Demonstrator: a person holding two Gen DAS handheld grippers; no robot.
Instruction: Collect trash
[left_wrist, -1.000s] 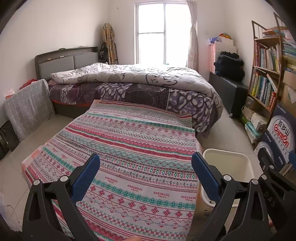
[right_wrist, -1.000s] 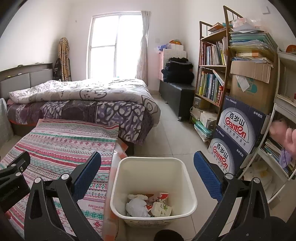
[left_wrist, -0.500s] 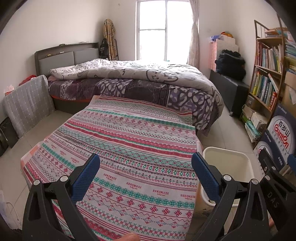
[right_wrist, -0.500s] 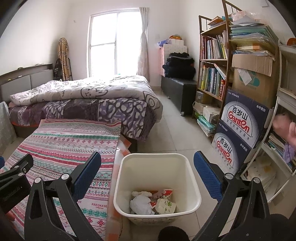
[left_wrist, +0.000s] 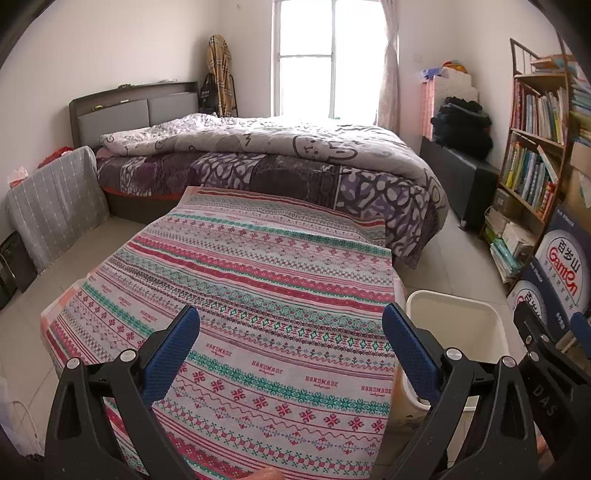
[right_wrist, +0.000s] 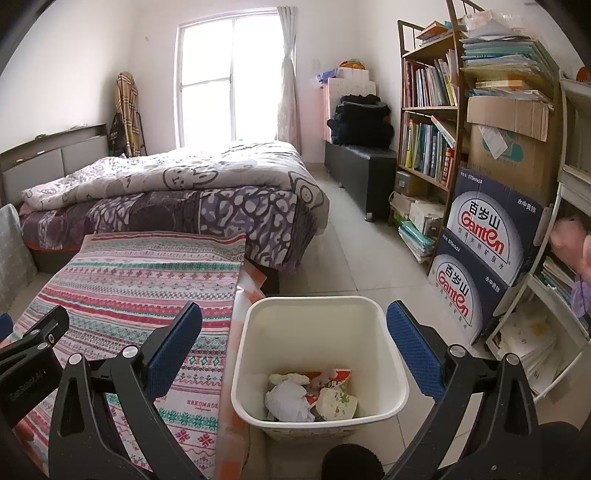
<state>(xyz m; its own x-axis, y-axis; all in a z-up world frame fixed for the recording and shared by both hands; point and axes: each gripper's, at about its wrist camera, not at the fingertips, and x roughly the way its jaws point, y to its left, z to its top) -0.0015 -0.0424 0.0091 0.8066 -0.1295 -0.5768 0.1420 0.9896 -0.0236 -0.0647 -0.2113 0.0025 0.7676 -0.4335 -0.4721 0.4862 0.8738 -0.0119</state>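
Hovering with right gripper (right_wrist: 294, 350) spread wide and empty over bin (right_wrist: 391, 339), likely post-drop. Left gripper (left_wrist: 291, 354) likewise agape, holding nothing, above patterned cloth (left_wrist: 258, 280). Trash (right_wrist: 312, 395) sat crumpled at bin bottom, just beside table edge. Couldn't identify individual scraps; bin base cut off. Bed (left_wrist: 258, 158) beyond.

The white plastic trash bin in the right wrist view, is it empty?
No, the white plastic trash bin holds crumpled white paper and colourful wrappers at its bottom.
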